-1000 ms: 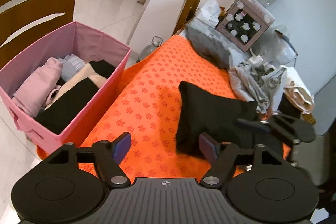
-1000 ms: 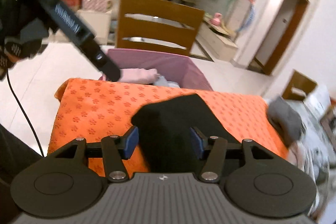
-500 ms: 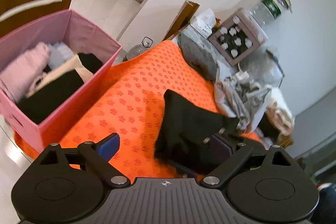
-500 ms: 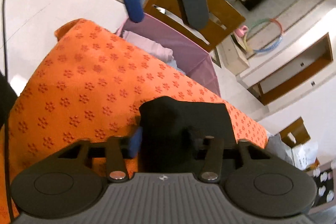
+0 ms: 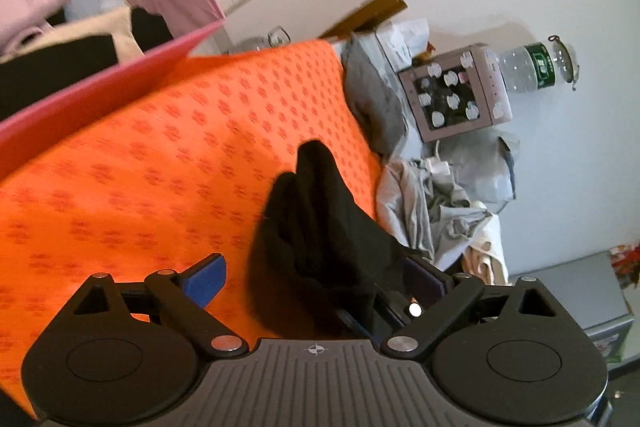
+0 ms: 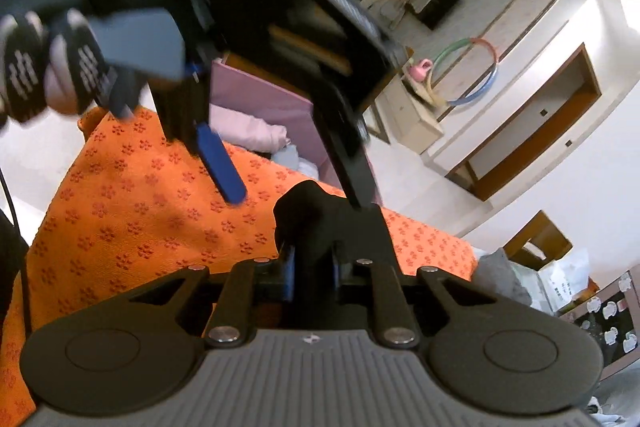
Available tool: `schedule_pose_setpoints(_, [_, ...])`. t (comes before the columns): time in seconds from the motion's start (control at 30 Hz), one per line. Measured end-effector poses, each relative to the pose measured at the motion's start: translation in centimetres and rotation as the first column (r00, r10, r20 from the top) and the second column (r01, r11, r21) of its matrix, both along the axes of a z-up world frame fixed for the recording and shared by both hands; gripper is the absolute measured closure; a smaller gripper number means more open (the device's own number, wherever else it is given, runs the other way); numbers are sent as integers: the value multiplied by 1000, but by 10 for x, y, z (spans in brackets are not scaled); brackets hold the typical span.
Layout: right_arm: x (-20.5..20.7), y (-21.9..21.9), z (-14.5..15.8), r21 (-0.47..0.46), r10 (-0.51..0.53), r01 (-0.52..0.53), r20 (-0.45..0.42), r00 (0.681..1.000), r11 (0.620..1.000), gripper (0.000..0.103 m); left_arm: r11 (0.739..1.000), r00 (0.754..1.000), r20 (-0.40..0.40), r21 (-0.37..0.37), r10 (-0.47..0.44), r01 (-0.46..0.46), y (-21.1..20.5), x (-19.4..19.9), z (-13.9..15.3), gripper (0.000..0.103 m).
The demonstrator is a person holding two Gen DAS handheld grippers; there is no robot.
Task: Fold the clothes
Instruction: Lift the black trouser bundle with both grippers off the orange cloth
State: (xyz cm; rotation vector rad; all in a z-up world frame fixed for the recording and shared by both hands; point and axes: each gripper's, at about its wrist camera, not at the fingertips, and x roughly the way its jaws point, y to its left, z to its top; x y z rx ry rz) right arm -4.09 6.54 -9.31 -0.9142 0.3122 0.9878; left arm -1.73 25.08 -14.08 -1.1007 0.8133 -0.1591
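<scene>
1. The near end of the black garment point(image 5: 320, 239) is hidden behind the left gripper's body, and in the right wrist view its lower part vanishes between the right gripper's fingers.
2. The pink fabric bin point(image 5: 100, 83) is cut off at the top left edge; the folded clothes inside it are blurred.
3. The garment lies bunched on the orange patterned cloth point(image 5: 160, 155), near its right edge, its long axis running from near to far and rising to a rounded peak at the far end.
4. The left gripper point(image 5: 316, 281) is spread wide around the garment's near end, its blue pad point(image 5: 204, 277) clear of the fabric.
5. The right gripper point(image 6: 314, 267) is closing, its jaws pinching a fold of the garment.
6. A grey heap of laundry point(image 5: 436, 211) sits just right of the cloth.
</scene>
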Motion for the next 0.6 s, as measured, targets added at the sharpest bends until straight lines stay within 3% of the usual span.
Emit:
schedule_pose_setpoints(0.2, [-8, -8, 7, 33, -14, 14, 1, 1000, 999, 85, 996, 997, -60, -76, -42, 37, -17, 27, -18, 11])
schedule_pose_setpoints(0.27, [-10, -11, 8, 41, -13, 14, -5, 1000, 999, 85, 992, 993, -94, -111, -65, 54, -21, 36, -24, 22])
schedule_pose_setpoints(0.33, [-13, -12, 9, 45, -11, 11, -15, 1000, 999, 85, 987, 988, -127, -145, -89, 70, -26, 46, -31, 41])
schedule_pose_setpoints(0.4, [-16, -14, 8, 47, -8, 8, -17, 1000, 999, 85, 989, 986, -131, -116, -103, 88, -30, 51, -31, 58])
schedule_pose_setpoints(0.47, [-17, -19, 9, 60, -16, 18, -27, 999, 998, 85, 992, 986, -118, -67, -115, 108, -33, 54, -26, 66])
schedule_pose_setpoints(0.6, [-13, -33, 20, 100, -45, 55, -98, 994, 994, 85, 993, 985, -122, -6, -121, 122, -36, 57, -21, 72])
